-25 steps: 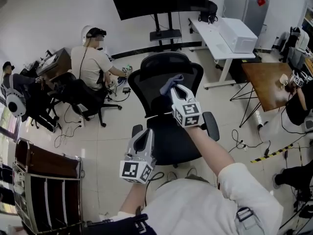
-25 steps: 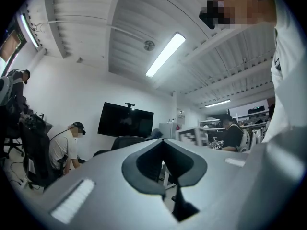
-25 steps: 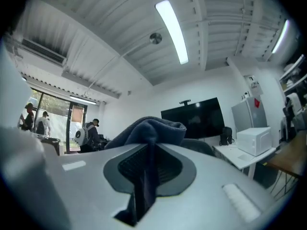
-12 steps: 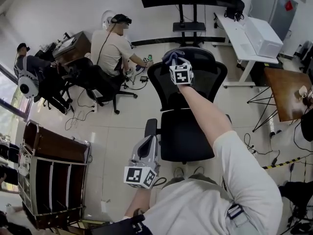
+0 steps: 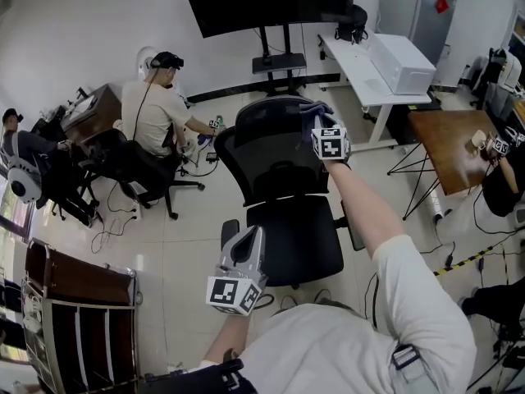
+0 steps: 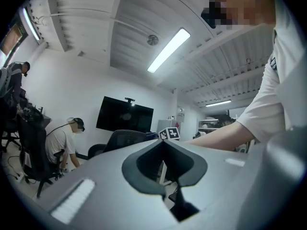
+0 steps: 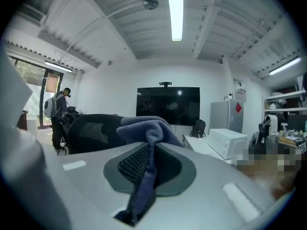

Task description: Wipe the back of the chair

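A black mesh office chair (image 5: 275, 162) stands on the tiled floor in the head view, its backrest toward the far wall. My right gripper (image 5: 318, 119) is stretched out to the backrest's upper right edge, shut on a blue-grey cloth (image 5: 312, 110) that rests against the top rim. In the right gripper view the cloth (image 7: 144, 133) is pinched between the jaws and bunches above them, with the chair back (image 7: 93, 131) at the left. My left gripper (image 5: 244, 243) hangs low beside the seat's left armrest, jaws shut and holding nothing; its own view shows the chair (image 6: 125, 139) ahead.
A seated person (image 5: 156, 109) with a headset works at the left by a desk and chair. A white desk (image 5: 369, 64) stands behind the chair at the right, a TV stand (image 5: 279, 52) behind it. A wooden table (image 5: 451, 138) is at the right, a dark shelf unit (image 5: 70, 318) at the lower left.
My right gripper carried the cloth from the front middle of the backrest up over the top and now to its upper right edge. The left gripper barely moved.
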